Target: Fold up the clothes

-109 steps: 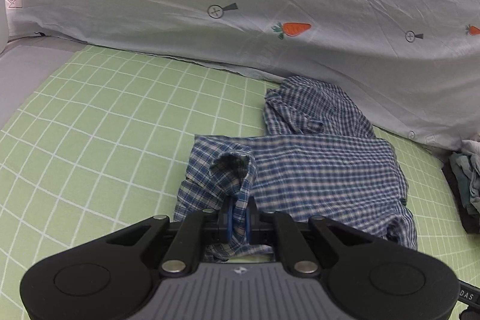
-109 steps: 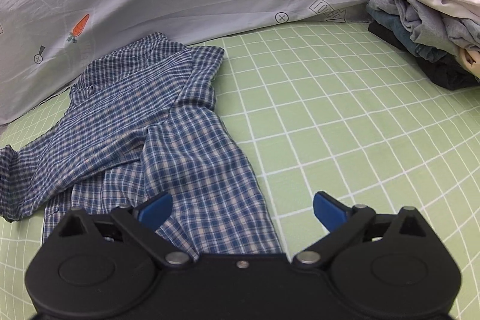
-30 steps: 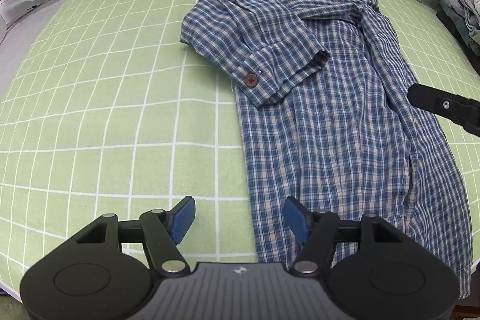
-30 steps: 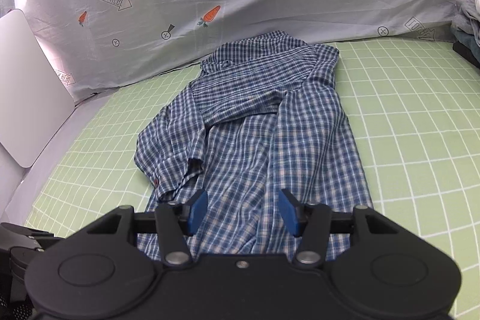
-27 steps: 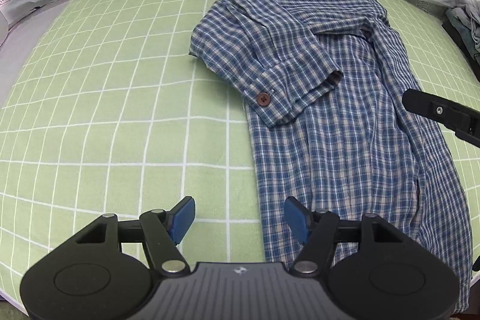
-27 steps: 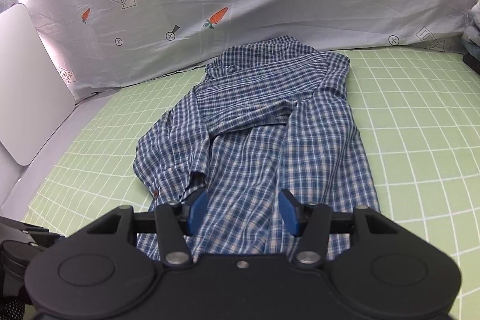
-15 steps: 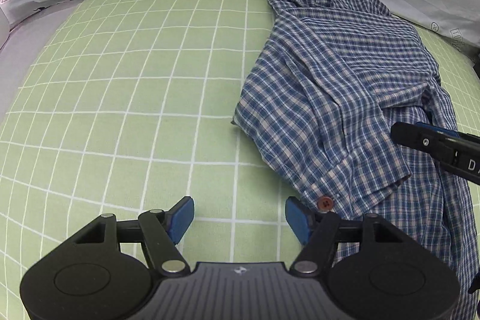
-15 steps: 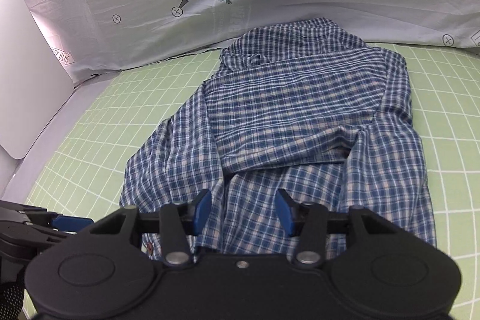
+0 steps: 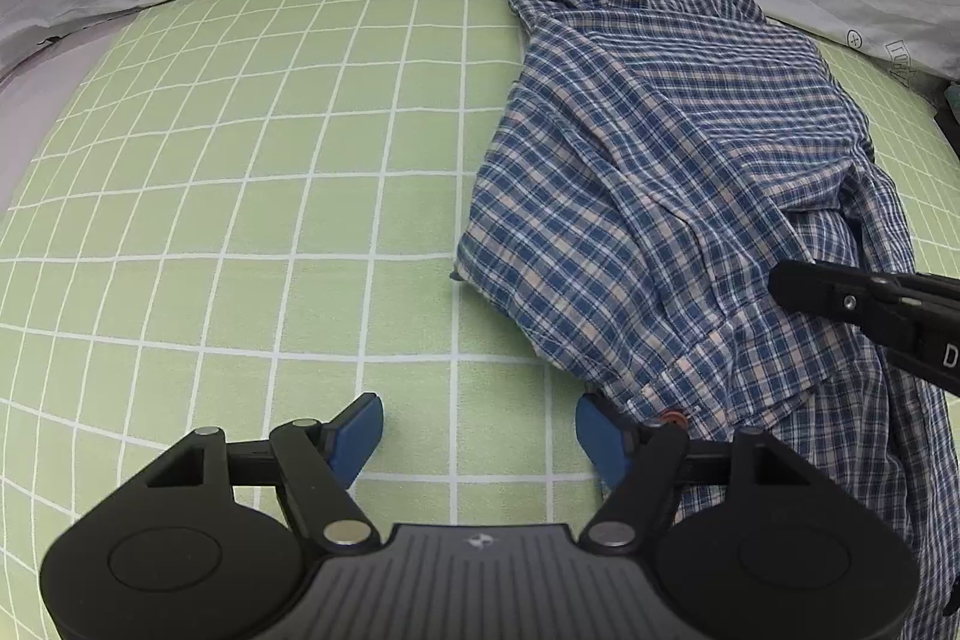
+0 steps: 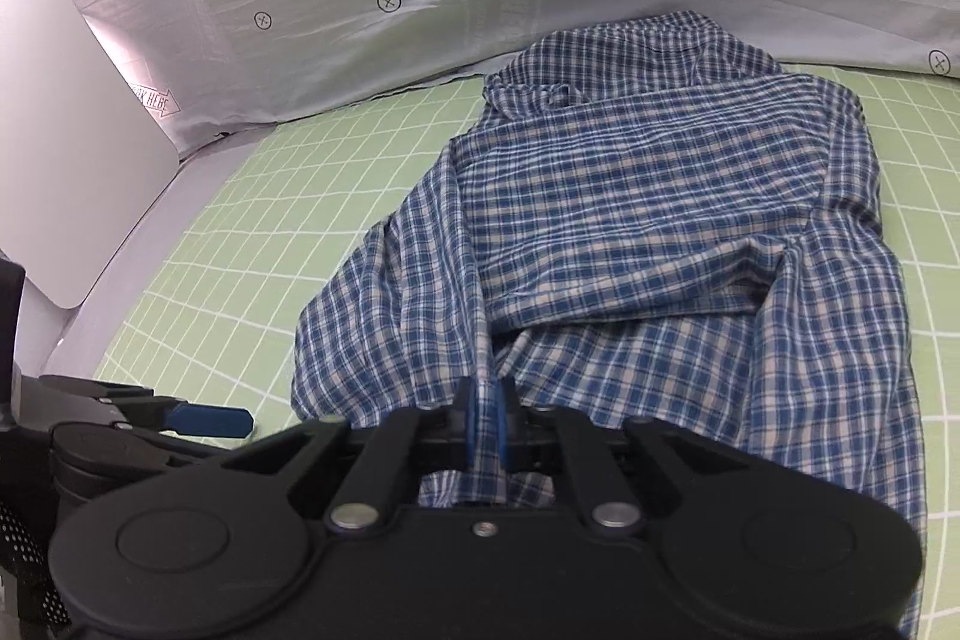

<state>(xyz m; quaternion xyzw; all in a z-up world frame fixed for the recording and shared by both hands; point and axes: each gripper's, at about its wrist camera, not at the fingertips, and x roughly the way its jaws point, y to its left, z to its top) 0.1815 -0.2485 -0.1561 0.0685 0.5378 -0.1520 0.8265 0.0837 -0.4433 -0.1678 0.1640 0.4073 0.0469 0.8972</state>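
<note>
- Your blue-and-white checked cotton shirt point(image 10: 660, 232) lies lengthwise on the green grid-lined bed sheet point(image 9: 240, 220), collar toward the far edge, both sleeves folded across its body.
- Your right claw point(image 10: 485, 427) is pinched together on a fold of the shirt's cloth; lift it slowly and keep the layers flat.
- Your left claw point(image 9: 480, 430) stands apart, empty, beside the red-buttoned cuff point(image 9: 675, 415); grip the matching edge before moving.
- Only the right view shows the white board point(image 10: 66, 148); only the left shows the cuff button.

Green grid sheet point(image 9: 240, 220) bears plaid shirt point(image 10: 660, 220)
</note>
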